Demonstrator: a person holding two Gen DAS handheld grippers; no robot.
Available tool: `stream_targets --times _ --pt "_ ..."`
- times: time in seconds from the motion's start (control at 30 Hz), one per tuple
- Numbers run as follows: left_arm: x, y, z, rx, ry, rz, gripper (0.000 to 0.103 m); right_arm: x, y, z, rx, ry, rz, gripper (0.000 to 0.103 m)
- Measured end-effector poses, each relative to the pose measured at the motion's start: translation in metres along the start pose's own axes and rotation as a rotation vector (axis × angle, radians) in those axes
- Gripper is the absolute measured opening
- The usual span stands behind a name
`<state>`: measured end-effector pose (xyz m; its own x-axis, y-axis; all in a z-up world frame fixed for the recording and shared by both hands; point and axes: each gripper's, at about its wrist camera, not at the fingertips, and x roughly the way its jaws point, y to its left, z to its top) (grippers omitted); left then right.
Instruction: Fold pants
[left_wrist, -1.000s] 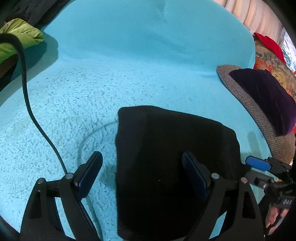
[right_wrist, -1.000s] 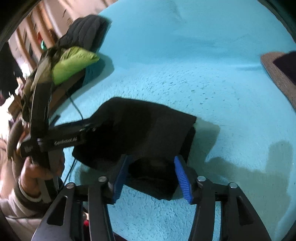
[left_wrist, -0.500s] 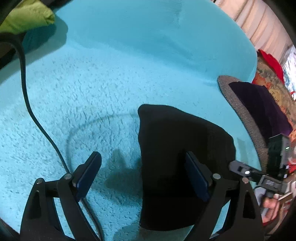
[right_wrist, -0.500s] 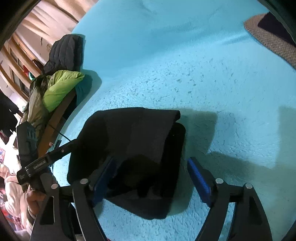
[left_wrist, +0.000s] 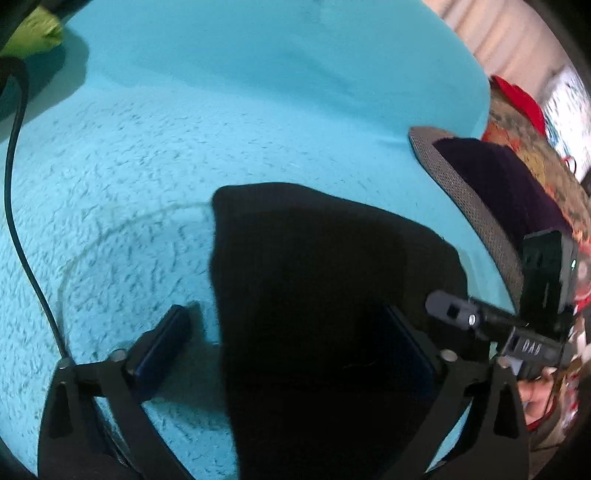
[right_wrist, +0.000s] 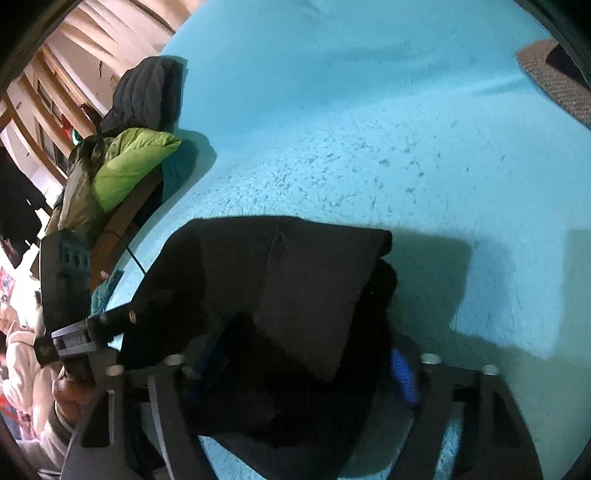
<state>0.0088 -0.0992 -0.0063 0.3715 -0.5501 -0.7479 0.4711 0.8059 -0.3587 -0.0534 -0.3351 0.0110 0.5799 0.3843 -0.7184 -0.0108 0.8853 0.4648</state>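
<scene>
The black pants (left_wrist: 325, 295) lie folded into a thick rectangle on the turquoise fleece blanket (left_wrist: 229, 110). My left gripper (left_wrist: 291, 343) is open, its left finger on the blanket and its right finger over the pants' near edge. In the right wrist view the pants (right_wrist: 280, 295) fill the lower middle, top layer folded over. My right gripper (right_wrist: 303, 369) is open and straddles the pants' near end, its blue pads (right_wrist: 404, 376) on either side. Each gripper shows in the other's view, the right one at the right (left_wrist: 491, 325), the left one at the left (right_wrist: 85, 332).
A black cable (left_wrist: 18, 192) runs down the blanket's left side. A grey woven cushion (left_wrist: 476, 214) with a dark purple cloth (left_wrist: 517, 184) sits at the right edge. A lime green jacket (right_wrist: 129, 166) and a dark jacket (right_wrist: 147, 96) are piled at the left edge.
My right gripper has opened wider and moved in over the pants' near end. My left gripper has stayed open and shifted slightly; the pants stay folded in place.
</scene>
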Motion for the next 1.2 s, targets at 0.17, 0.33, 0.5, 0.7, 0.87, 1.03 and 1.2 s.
stream_targets --times 0.17,0.33,0.5,0.7,0.87,1.03,1.2 --pt "-0.010 0.000 0.004 -0.028 0.000 -0.060 0.057 -0.015 0.014 0.008 -0.034 -0.042 -0.011 0.042" --pt "-0.028 0.006 0.018 -0.019 -0.033 -0.035 0.051 -0.013 0.030 0.029 -0.072 -0.063 0.013 0.039" --pt "-0.038 0.029 0.044 -0.049 -0.088 0.024 0.051 0.013 0.044 0.055 -0.116 -0.076 0.037 0.039" --pt "-0.006 0.070 0.054 -0.130 -0.027 0.075 0.059 0.072 0.041 0.068 -0.151 -0.004 -0.024 0.043" --pt "0.003 0.079 0.049 -0.142 -0.062 0.107 0.081 0.089 0.039 0.063 -0.173 0.012 -0.103 0.054" --pt "-0.003 0.073 0.051 -0.132 -0.068 0.147 0.081 0.076 0.053 0.061 -0.234 -0.001 -0.165 0.055" --pt "-0.027 0.066 0.049 -0.116 -0.132 0.224 0.082 0.043 0.069 0.061 -0.297 -0.066 -0.195 0.055"
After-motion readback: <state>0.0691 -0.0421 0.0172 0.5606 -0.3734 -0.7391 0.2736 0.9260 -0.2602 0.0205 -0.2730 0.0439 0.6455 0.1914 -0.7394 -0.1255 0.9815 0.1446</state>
